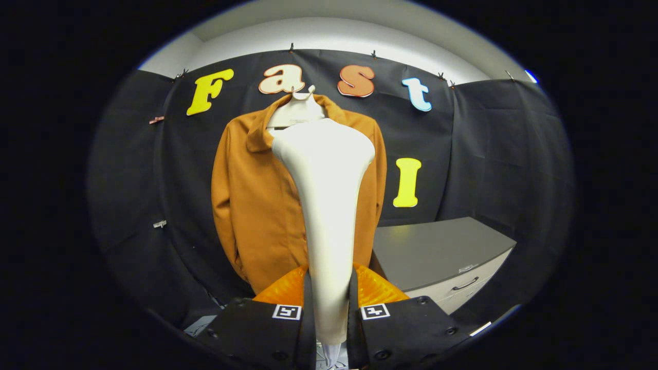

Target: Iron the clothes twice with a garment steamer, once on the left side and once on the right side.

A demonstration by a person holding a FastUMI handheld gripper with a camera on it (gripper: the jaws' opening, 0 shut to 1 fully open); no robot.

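Item 1. Gripper (329, 288): two fingers stood close together at the near end of the gripper view, both pressed against the sides of the steamer's handle, pinching it between them. Each finger carried a small square marker tag on its top face.

Item 2. Garment steamer (326, 205): white, smooth body, held upright between the fingers. Its narrow handle rose from the grip and widened into a broad head that stood in front of the jacket's chest and collar. Whether the head touched the cloth could not be told.

Item 3. Jacket (252, 205): orange-brown, collared, long-sleeved. It hung on a white hanger (298, 110) against the black cloth wall (488, 149), directly beyond the steamer. The left sleeve and front panel were in plain sight; the middle and much of the right side lay behind the steamer's body.

Item 4. Cabinet (442, 252): grey top, pale drawer front with a dark handle (465, 283). It stood to the right of the jacket's hem, near the wall, well apart from the steamer's head.
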